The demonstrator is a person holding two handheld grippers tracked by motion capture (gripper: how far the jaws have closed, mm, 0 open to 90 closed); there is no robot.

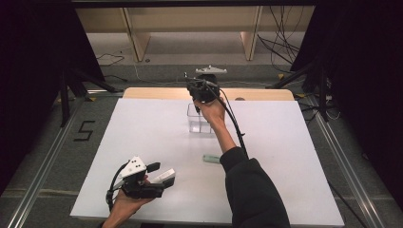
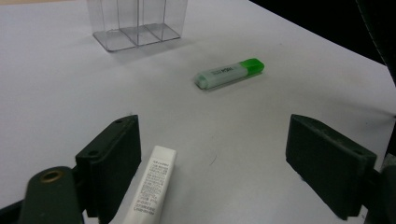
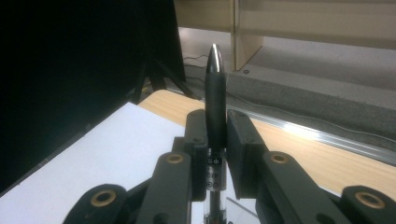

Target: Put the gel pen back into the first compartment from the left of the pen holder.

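My left gripper rests low over the white table near its front left, jaws wide open. A white labelled stick lies on the table between them, close beside the left jaw and unpressed. In the high view the stick pokes out of that gripper. A green-capped highlighter lies farther out, mid-table. At the far side my right gripper hangs over a clear divided organizer. The right gripper is shut on a black pen that stands upright between its jaws.
The white sheet covers a wooden table whose far edge shows beyond it. The person's right sleeve crosses the table's front right. Black stands and cables stand on the floor behind the table.
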